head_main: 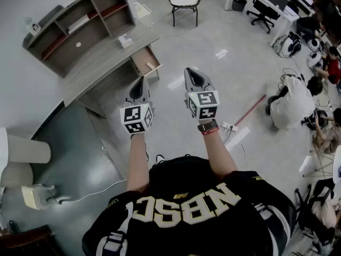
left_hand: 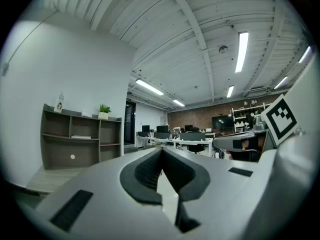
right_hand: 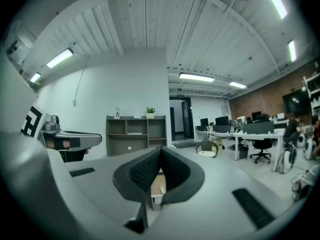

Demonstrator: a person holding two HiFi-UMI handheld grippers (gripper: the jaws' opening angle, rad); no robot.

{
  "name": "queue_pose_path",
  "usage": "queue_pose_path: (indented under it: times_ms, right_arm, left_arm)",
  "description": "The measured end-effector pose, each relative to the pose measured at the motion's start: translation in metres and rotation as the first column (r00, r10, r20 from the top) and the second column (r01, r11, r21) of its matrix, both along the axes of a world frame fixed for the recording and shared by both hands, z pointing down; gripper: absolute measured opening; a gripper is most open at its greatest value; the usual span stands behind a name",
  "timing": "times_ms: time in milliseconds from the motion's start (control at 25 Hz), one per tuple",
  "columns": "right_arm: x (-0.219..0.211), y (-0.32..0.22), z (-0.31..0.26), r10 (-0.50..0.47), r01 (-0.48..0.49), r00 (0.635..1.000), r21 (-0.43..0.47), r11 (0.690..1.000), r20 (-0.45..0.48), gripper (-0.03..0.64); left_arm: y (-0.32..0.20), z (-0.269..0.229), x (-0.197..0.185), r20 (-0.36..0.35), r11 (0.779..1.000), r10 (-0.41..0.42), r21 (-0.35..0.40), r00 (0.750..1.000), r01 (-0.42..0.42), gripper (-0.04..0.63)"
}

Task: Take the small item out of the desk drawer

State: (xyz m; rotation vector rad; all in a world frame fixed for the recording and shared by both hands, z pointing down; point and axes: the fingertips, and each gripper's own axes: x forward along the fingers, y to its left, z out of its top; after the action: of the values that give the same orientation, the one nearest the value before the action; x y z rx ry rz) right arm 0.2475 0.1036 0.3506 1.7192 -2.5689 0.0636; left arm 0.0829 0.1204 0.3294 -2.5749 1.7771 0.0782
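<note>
A grey desk (head_main: 98, 63) stands ahead on the left with one drawer (head_main: 143, 59) pulled open at its right end. A small pale item (head_main: 149, 65) lies inside the wooden drawer. Both grippers are held out in the air over the floor, short of the drawer. My left gripper (head_main: 140, 80) is shut and empty, below the drawer. My right gripper (head_main: 191, 71) is shut and empty, to the drawer's right. In the right gripper view the open drawer (right_hand: 156, 185) shows below the closed gripper (right_hand: 160, 151). The left gripper (left_hand: 161, 151) points past the desk's shelf unit (left_hand: 80, 139).
A shelf unit (head_main: 80, 20) sits on the desk's back, with a white box (head_main: 125, 40) on the desktop. A round chair (head_main: 184, 1) stands beyond. People (head_main: 290, 103) sit on the floor at the right, near a red stick (head_main: 250, 111) and a power strip (head_main: 229, 126).
</note>
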Motion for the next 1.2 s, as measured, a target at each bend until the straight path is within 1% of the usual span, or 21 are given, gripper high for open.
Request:
queue_pose_path:
  times_ms: [120,280,400,520,640,760,880,1000,1200]
  right_arm:
    - [0.003,0.007,0.0,-0.018,0.018,1.0,0.008,1.0,0.001,0.008]
    - [0.011,0.013,-0.002,-0.026,0.026,1.0,0.018,0.999,-0.006,0.006]
    - [0.02,0.02,0.0,-0.035,0.035,0.999,0.026,0.999,-0.004,0.006]
    - [0.028,0.023,0.007,-0.03,0.03,1.0,0.013,0.999,0.0,0.006]
    - [0.03,0.021,0.016,-0.03,0.03,1.0,-0.002,1.0,-0.004,0.006]
    - [0.026,0.013,0.025,-0.047,0.047,0.999,-0.018,0.999,0.003,0.005]
    - [0.01,-0.001,0.033,-0.07,0.071,0.997,-0.033,0.997,0.015,0.005]
    - [-0.012,-0.025,0.039,-0.083,0.084,0.996,-0.04,0.996,0.02,0.005]
    - [-0.055,-0.076,0.045,-0.104,0.104,0.995,-0.057,0.993,0.004,0.003]
  left_arm:
    - [0.004,0.002,0.009,-0.006,1.0,0.01,-0.002,1.0,-0.01,0.012]
    - [0.01,-0.001,0.023,-0.023,0.999,0.026,0.029,0.999,-0.026,0.012]
    - [0.017,0.003,0.035,-0.022,0.999,0.026,0.035,0.999,-0.025,0.012]
    - [0.024,0.013,0.041,-0.013,1.0,0.012,0.023,1.0,-0.012,0.012]
    - [0.028,0.026,0.038,-0.003,1.0,-0.012,-0.004,1.0,0.012,0.012]
    - [0.027,0.038,0.03,0.003,0.999,-0.038,-0.033,0.999,0.038,0.012]
    - [0.016,0.046,0.014,0.008,0.997,-0.064,-0.049,0.998,0.065,0.012]
    - [-0.005,0.051,-0.007,0.028,0.995,-0.081,-0.049,0.996,0.082,0.012]
    - [-0.053,0.052,-0.054,0.024,0.99,-0.127,-0.057,0.992,0.129,0.012]
